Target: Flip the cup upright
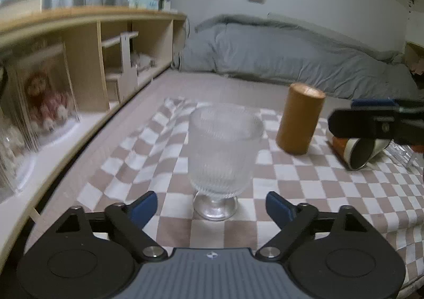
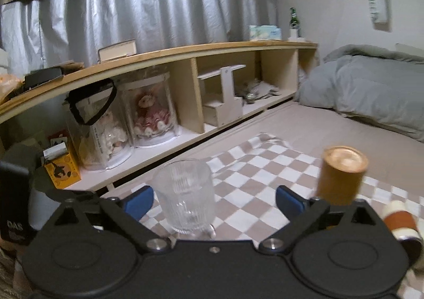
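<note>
A clear ribbed glass goblet (image 1: 222, 156) stands upright on its foot on the checkered cloth (image 1: 304, 182), just ahead of my open, empty left gripper (image 1: 210, 206). It also shows in the right wrist view (image 2: 185, 195), between the fingers of my open, empty right gripper (image 2: 214, 201), which hovers above the cloth. The right gripper's finger (image 1: 371, 124) reaches in from the right in the left wrist view, above a striped cup (image 1: 357, 150) lying on its side; that cup shows at the right edge of the right wrist view (image 2: 402, 224). A brown cylindrical cup (image 1: 300, 119) stands mouth down, also in the right wrist view (image 2: 341, 177).
A low wooden shelf (image 2: 185, 47) with dolls in clear cases (image 2: 151, 111) runs along the left. A grey duvet (image 1: 278, 52) lies bunched at the far end of the bed. Another clear glass item (image 1: 402, 153) lies at the right edge.
</note>
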### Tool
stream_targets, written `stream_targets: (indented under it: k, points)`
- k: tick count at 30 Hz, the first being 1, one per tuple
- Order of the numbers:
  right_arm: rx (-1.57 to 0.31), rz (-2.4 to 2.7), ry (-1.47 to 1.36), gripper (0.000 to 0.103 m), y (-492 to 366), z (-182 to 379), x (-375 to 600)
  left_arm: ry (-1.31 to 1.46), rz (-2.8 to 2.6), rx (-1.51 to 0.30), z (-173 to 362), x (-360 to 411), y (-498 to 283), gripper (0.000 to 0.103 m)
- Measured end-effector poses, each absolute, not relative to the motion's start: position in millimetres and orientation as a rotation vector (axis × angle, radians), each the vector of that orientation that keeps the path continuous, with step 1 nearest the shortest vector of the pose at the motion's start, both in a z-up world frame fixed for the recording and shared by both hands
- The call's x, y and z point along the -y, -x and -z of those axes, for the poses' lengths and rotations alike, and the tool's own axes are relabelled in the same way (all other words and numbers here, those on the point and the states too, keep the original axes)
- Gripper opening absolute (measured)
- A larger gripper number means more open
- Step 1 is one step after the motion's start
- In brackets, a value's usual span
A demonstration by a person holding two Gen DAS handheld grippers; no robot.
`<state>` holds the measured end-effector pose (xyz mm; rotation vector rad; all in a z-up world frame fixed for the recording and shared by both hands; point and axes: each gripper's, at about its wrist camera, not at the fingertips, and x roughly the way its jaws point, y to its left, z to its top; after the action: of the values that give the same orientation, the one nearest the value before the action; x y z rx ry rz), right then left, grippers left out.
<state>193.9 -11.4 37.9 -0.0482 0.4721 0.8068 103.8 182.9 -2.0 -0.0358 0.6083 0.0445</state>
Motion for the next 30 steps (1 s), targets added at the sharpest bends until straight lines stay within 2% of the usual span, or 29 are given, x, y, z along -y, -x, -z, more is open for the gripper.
stream_targets:
  k: [7,19,30]
  points:
    - [-0.446,-0.712,0.022,0.103,-166.1,-45.4,58.9,0.004,-0.038,-0.526,-24.8,-156.6,-78.1,0.103]
    - [-0.418,-0.514,0.04,0.103,-98.9,-47.6,143.9,0.025,0.008,-0.496,-40.6,-118.4,-39.5,0.103]
    - [-0.345,-0.495,0.039,0.103,-71.8,-35.6,165.5,0.01,-0.03,-0.435,-36.3,-97.3,-8.2,0.103]
